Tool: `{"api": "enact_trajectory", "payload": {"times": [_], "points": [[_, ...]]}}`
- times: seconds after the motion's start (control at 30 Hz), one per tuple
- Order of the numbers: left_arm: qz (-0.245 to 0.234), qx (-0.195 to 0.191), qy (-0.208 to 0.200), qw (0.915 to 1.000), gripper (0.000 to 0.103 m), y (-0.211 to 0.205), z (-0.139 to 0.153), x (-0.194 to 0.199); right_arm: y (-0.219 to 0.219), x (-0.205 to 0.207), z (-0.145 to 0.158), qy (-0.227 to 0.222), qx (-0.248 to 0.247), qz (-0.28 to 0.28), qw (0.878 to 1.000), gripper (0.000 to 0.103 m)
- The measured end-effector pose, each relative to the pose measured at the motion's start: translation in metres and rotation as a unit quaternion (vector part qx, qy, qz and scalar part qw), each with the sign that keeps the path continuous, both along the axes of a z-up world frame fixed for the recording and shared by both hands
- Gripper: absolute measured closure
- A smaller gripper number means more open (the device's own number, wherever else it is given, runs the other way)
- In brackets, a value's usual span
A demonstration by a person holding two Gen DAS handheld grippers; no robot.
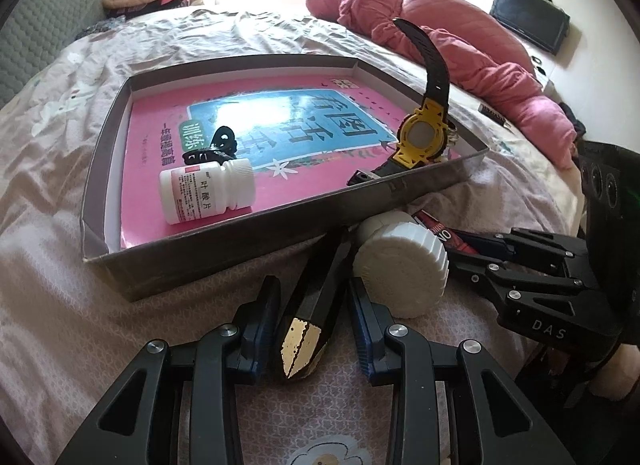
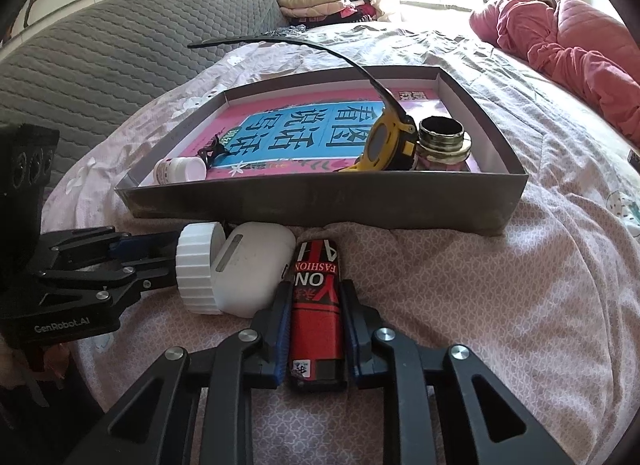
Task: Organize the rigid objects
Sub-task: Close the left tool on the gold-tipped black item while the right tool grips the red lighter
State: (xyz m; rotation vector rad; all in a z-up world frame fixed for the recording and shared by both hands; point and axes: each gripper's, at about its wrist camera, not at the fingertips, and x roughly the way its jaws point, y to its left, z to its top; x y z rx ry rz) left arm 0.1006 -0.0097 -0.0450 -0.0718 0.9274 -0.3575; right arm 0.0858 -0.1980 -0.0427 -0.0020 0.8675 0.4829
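My left gripper (image 1: 313, 285) is shut on a black faceted bottle with a gold end (image 1: 308, 329) that lies on the bedsheet in front of the grey cardboard tray (image 1: 240, 261). Beside it lie a white jar with a ribbed lid (image 1: 400, 269) and a white earbud case (image 2: 256, 269). My right gripper (image 2: 316, 285) is shut on a red and black case (image 2: 316, 305), with a pad against each long side. In the tray, on a pink book, are a white pill bottle (image 1: 206, 195), a yellow watch (image 1: 424, 137), a black clip (image 1: 224, 141) and a gold-rimmed jar (image 2: 442, 145).
The tray rests on a pink patterned bedsheet (image 2: 480, 305). A pink quilted jacket (image 1: 460, 45) is bunched up behind it on the right. A grey quilted headboard (image 2: 120, 65) and folded clothes (image 2: 312, 1) stand at the far side. A black screen (image 1: 528, 17) leans at the back right.
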Motion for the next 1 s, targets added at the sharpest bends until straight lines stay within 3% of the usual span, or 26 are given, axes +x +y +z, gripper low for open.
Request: {"api": "enact_trajectory", "payload": {"times": [0.27, 0.73, 1.0], "points": [[0.007, -0.023, 0.001, 0.9997, 0.080, -0.002, 0.007, -0.007, -0.005, 0.000, 0.003, -0.002, 0.016, 0.001, 1.000, 0.080], [0.032, -0.040, 0.015, 0.9986, 0.080, 0.003, 0.011, -0.013, -0.010, -0.007, 0.016, -0.023, 0.036, 0.004, 0.999, 0.080], [0.044, -0.053, -0.008, 0.9976, 0.080, 0.006, 0.027, -0.025, -0.017, -0.009, 0.025, -0.039, 0.060, 0.001, 0.997, 0.080]]}}
